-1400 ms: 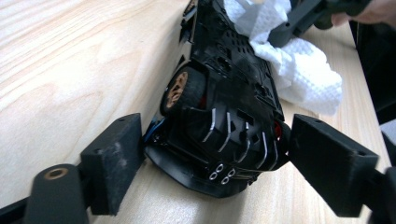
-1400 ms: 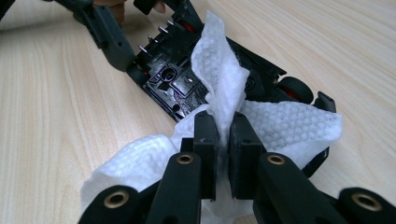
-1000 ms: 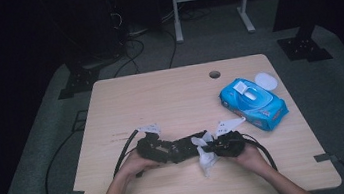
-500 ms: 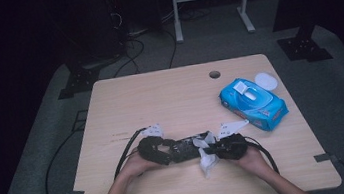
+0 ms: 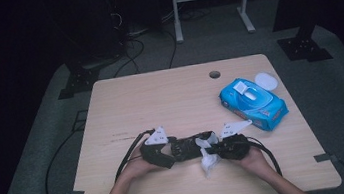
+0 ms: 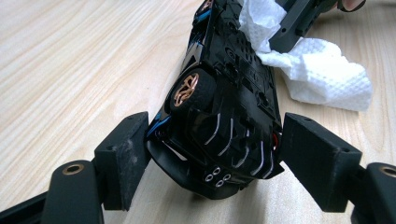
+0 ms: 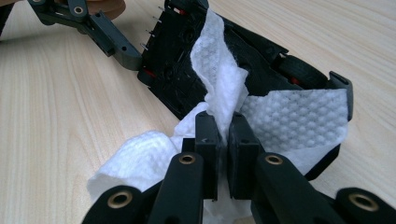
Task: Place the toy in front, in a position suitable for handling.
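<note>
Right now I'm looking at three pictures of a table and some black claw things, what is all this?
A person sits at a table with a hand-held two-jaw gripper in each hand; there is no robot arm. The high view looks down from above the person's side. The other two come from cameras riding on the grippers, looking along their black jaws.

The left gripper has its jaws on either side of a black toy car, which is tipped so its underside shows. The right gripper is shut on a white wipe laid against the car, as if cleaning it.

A blue wipe pack with its lid open lies at the table's right.
</note>
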Demonstrator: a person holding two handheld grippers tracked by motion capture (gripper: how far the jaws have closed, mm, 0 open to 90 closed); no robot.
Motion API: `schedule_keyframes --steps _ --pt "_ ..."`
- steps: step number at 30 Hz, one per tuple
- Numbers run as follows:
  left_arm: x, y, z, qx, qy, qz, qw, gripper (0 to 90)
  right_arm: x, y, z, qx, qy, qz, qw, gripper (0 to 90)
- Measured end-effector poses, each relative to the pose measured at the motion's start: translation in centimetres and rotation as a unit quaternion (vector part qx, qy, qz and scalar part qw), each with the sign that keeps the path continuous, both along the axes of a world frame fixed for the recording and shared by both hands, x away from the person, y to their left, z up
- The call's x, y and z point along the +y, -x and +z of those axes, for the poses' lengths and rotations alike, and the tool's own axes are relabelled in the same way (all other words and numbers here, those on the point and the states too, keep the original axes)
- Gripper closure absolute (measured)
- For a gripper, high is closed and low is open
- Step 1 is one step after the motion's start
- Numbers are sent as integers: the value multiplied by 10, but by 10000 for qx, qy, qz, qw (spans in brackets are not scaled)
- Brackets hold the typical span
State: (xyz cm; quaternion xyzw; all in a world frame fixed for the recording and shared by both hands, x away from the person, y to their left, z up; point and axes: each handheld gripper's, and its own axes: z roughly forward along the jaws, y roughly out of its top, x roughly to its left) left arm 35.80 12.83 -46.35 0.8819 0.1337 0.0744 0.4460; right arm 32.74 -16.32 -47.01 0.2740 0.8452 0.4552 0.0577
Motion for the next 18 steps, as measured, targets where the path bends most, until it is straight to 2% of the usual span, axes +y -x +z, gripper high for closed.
schedule_keyframes --steps 3,5,7,11,18 --pt "1 0 1 -23 164 65 9998 306 0 1 -1 23 -3 18 10000 844" --pt "0 0 1 -59 170 92 9998 308 0 2 -1 -1 7 11 10000 844" --pt "1 -1 2 -15 211 98 9997 327 0 2 -1 10 21 28 10000 844" --pt "0 -2 -1 133 225 112 9996 342 0 4 -2 23 23 65 10000 845" --pt "-2 -2 -2 132 202 90 9997 354 2 5 -2 43 63 91 9999 845"
